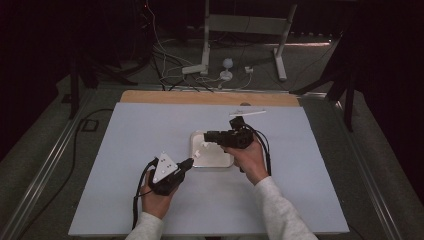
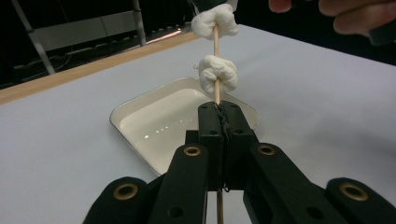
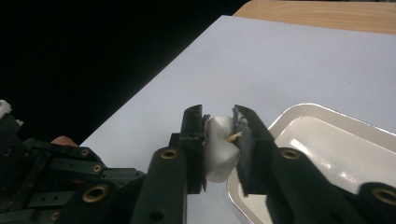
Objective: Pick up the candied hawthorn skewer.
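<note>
Above the white tray (image 2: 140, 122), left gripper (image 2: 218, 109) clamps a wooden skewer (image 2: 216, 88) upright, one marshmallow (image 2: 217, 73) just beyond its jaws; right gripper (image 3: 219, 128) squeezes the top marshmallow (image 3: 217, 148) at the skewer's tip.

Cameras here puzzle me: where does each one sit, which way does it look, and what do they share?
High view: above the person's side, looking forward and down at the table; both forearms, left hand-held gripper, right hand-held gripper.
Left gripper view: rides that gripper, looking along shut jaws up the skewer.
Right gripper view: along its jaws, clamping a marshmallow.
Shared: the white tray, the skewer.
</note>
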`<action>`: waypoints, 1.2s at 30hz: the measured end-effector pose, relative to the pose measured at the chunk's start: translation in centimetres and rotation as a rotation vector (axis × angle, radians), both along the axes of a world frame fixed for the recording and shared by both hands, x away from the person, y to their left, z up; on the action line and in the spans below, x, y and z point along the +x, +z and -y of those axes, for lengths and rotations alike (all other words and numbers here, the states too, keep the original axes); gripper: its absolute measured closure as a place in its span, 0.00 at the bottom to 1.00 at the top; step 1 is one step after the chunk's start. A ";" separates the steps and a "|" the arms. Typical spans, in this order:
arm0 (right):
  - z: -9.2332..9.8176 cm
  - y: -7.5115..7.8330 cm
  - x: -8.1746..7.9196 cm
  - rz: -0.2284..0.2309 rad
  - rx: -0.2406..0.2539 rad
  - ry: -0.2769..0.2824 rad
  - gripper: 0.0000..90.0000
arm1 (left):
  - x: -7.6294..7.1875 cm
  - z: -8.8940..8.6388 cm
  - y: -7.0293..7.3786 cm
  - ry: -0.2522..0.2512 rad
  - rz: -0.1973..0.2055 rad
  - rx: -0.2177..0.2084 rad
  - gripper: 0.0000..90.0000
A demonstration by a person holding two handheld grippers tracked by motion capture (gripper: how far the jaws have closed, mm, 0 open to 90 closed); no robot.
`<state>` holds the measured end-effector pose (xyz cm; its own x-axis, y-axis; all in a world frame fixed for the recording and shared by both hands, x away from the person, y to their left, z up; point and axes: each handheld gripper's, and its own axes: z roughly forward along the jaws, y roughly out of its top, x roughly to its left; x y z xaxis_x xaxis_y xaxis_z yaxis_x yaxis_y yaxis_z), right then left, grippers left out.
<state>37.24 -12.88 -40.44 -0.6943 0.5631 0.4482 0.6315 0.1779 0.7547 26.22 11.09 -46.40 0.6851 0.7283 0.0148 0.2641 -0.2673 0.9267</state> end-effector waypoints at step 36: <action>0.8 -3.4 2.1 0.066 -0.186 -0.176 0.88 | 0.6 -1.6 -0.4 0.067 -0.045 -0.035 1.00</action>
